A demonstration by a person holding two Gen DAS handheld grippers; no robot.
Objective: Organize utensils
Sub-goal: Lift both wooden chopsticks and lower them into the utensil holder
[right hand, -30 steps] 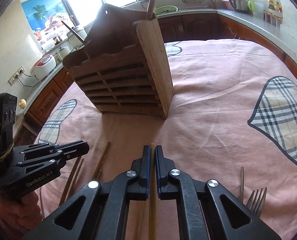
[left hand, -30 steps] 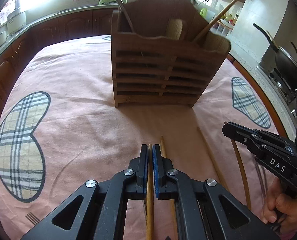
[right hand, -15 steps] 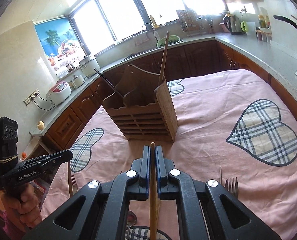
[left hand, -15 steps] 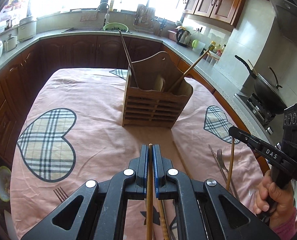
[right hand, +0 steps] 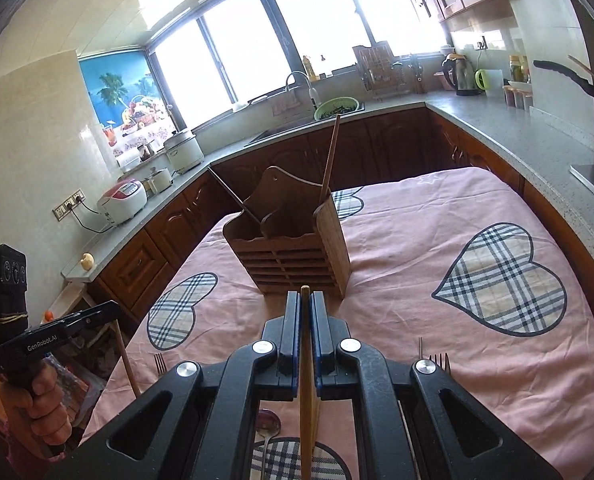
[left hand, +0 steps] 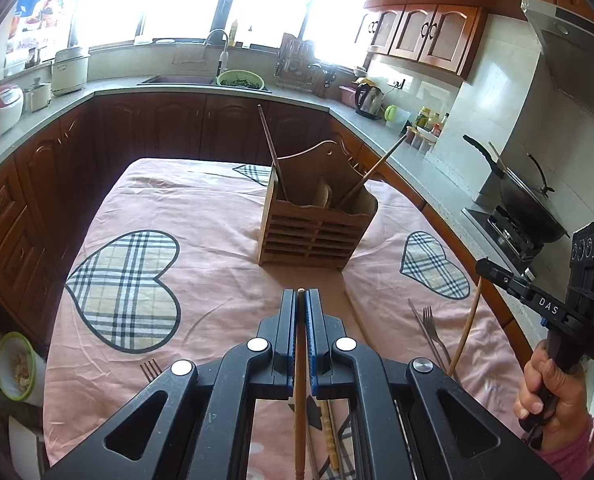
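A slatted wooden utensil holder stands upright mid-table, well ahead of and below both grippers. It has a dark stick, a light chopstick and a wooden spoon in it. My left gripper is shut on a brown chopstick that hangs down between its pads. My right gripper is shut on a pale chopstick. In the other wrist view each gripper shows off to the side, left gripper and right gripper, held by a hand.
On the pink cloth with plaid hearts lie forks, a metal spoon and a loose chopstick. Kitchen counters ring the table. A wok sits on the stove at the right.
Both grippers have risen and drawn back from the holder, each lifting its chopstick off the cloth. The holder now looks smaller and farther off.
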